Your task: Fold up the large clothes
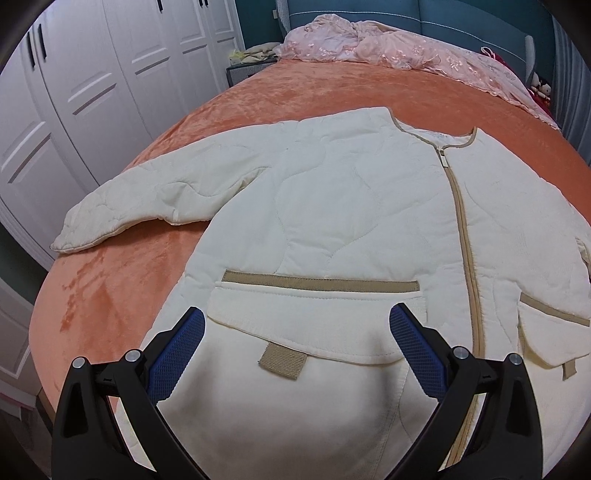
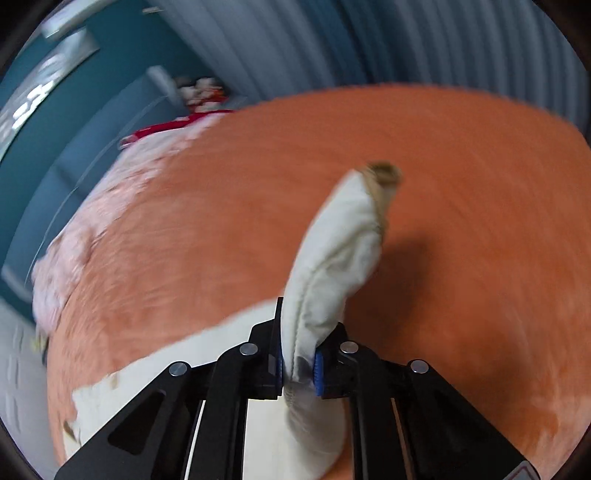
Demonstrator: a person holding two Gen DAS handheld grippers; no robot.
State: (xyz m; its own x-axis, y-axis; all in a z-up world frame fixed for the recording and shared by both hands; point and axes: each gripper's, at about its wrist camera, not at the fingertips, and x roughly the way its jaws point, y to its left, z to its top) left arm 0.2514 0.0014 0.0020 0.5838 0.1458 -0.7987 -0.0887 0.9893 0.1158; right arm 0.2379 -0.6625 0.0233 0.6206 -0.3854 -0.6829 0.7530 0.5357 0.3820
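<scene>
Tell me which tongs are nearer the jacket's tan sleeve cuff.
Right. The right tongs are shut on that sleeve, with the cuff just beyond them. The left tongs hang open over the jacket's pocket flap, away from it.

An orange blanket (image 1: 295,92) is covering the bed. A crumpled pink lace coverlet (image 1: 388,51) is lying by the blue headboard (image 1: 461,22). White wardrobe doors (image 1: 92,92) are standing alongside; grey curtains (image 2: 406,40) are hanging beyond.
</scene>
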